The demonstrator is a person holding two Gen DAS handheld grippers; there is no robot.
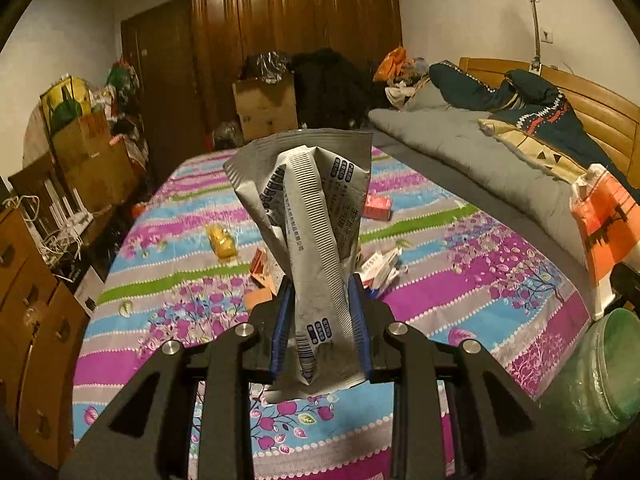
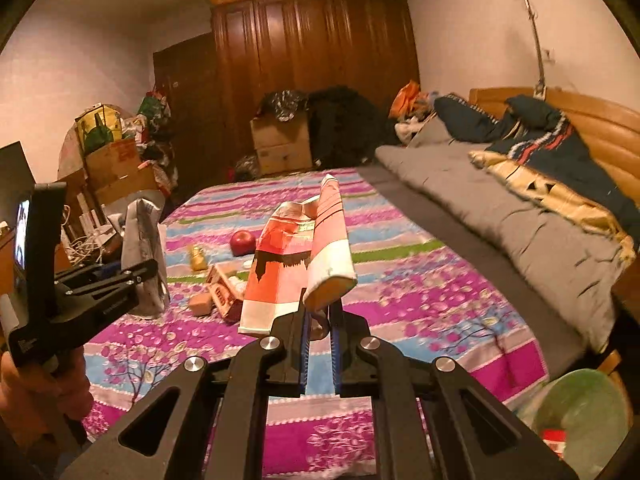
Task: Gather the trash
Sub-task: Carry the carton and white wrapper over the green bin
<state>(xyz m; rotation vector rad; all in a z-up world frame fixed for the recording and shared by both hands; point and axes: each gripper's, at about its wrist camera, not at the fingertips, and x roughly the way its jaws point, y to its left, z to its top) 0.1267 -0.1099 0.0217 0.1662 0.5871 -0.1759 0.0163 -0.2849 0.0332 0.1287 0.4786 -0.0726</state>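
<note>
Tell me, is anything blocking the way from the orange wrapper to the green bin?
Nothing visible. The right gripper holds the orange wrapper above the bedspread, and the green-lined bin sits open at the bed's near right corner.

Walls (image 1: 460,8): pale plaster, glowing warm and dim under yellowish light.
Wardrobe (image 1: 296,12): dark wood, towering at the far wall, bundles sitting on top in the right view.
Door (image 1: 160,80): dark, standing left of the wardrobe.
Bed (image 1: 460,264): stretching across the middle, wearing a striped floral sheet.
Headboard (image 1: 600,108): tan wood, curving along the right.
Quilt (image 1: 460,148): grey, lying by the headboard.
Boxes (image 1: 266,106): cardboard, stacking at the bed's foot.
Drawers (image 1: 28,292): brown, lining the left.
</note>
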